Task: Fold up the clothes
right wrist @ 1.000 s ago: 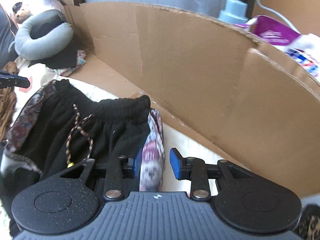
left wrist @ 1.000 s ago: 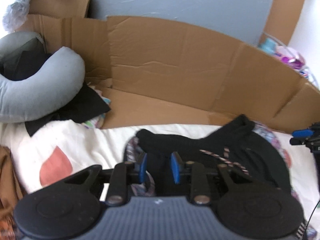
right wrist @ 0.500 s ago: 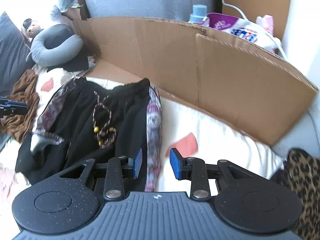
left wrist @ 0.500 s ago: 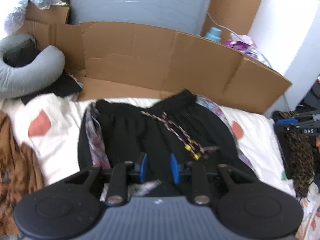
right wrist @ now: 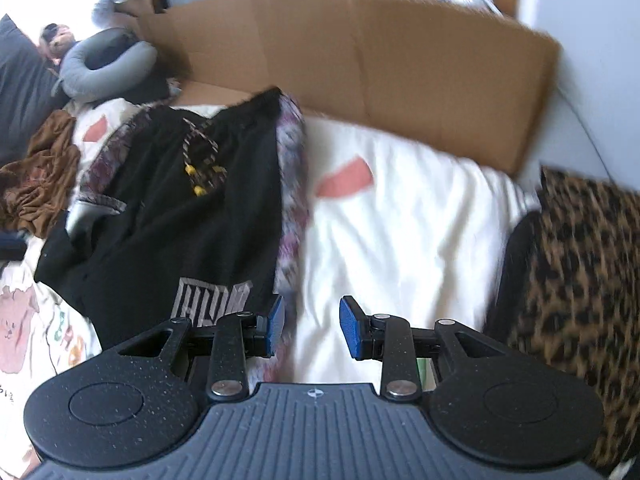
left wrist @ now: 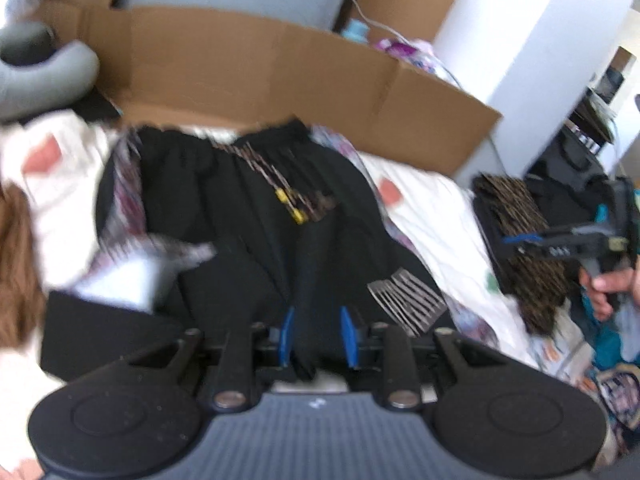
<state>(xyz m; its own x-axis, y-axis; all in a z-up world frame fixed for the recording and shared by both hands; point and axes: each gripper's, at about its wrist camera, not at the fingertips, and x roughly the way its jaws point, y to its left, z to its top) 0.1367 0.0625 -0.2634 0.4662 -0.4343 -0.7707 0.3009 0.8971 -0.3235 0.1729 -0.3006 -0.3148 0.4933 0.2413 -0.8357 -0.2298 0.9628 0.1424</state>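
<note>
Black shorts [left wrist: 240,208] with patterned side stripes lie spread on the white bed sheet [right wrist: 400,220], waistband toward the cardboard. Their braided drawstring [left wrist: 288,200] with yellow beads rests on the front. My left gripper [left wrist: 314,340] hovers over the lower middle of the shorts, jaws apart, with black cloth showing in the gap. My right gripper [right wrist: 312,328] is open at the shorts' [right wrist: 192,220] right edge, the side stripe by its left finger and bare sheet between the pads. In the left wrist view a hand [left wrist: 608,284] holds that right gripper [left wrist: 560,240] far right.
A bent cardboard wall [left wrist: 280,64] stands behind the shorts. A grey neck pillow [left wrist: 44,76] lies back left and a brown garment [right wrist: 36,184] left of the shorts. Leopard-print cloth [right wrist: 580,264] is heaped on the right. The left wrist view is blurred.
Both grippers have drawn back from the waistband toward the legs' end. The shorts now show in full and have stayed in place. Neither jaw gap has changed.
</note>
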